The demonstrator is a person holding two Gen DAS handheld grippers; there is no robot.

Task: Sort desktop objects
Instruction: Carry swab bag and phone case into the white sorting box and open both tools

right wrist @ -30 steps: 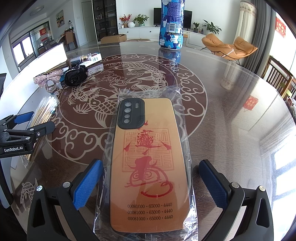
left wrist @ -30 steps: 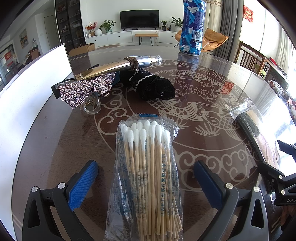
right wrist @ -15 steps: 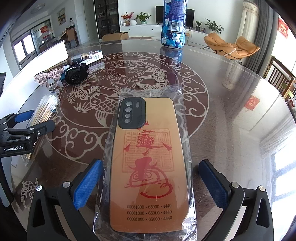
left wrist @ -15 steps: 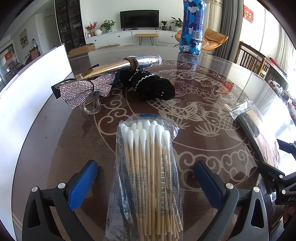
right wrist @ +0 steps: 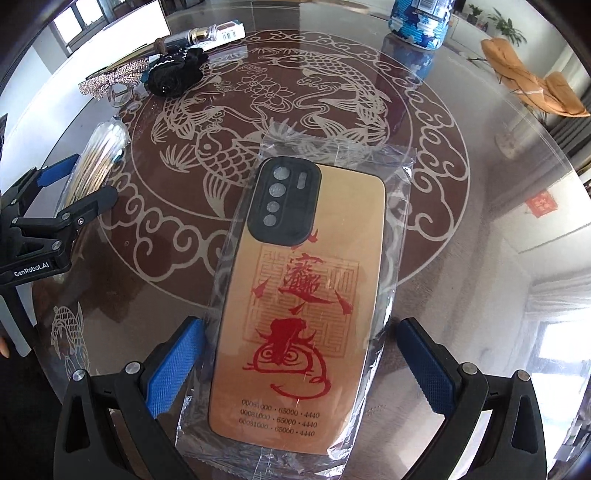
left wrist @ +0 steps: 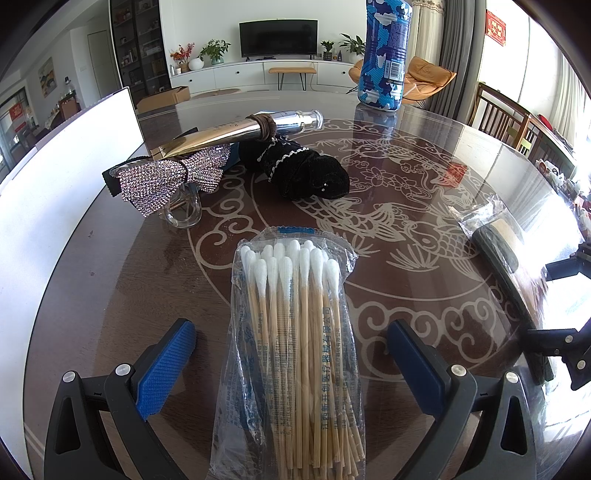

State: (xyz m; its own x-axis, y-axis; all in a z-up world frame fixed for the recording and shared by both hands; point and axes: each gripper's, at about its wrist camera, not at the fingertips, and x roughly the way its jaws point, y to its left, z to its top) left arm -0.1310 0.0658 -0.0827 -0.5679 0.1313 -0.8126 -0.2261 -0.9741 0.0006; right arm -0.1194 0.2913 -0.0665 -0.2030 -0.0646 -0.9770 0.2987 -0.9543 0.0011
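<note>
A clear bag of cotton swabs [left wrist: 295, 343] lies on the glass table between the wide-open fingers of my left gripper [left wrist: 291, 365]; it also shows in the right wrist view [right wrist: 98, 158]. A gold phone case in a clear bag [right wrist: 306, 295] lies between the open fingers of my right gripper [right wrist: 301, 365]; it shows at the right edge of the left wrist view [left wrist: 498, 243]. Neither gripper touches its bag.
At the far left lie a rhinestone bow clip [left wrist: 170, 177], a black scrunchie [left wrist: 303, 170], a gold-and-silver tube [left wrist: 240, 133] and a boxed item [right wrist: 221, 31]. A blue patterned bottle [left wrist: 386, 55] stands at the far edge. A white board [left wrist: 62, 158] lies along the table's left side.
The right wrist camera has tipped downward and turned, so the phone case now sits slanted in view. The left gripper and the swab bag have not moved.
</note>
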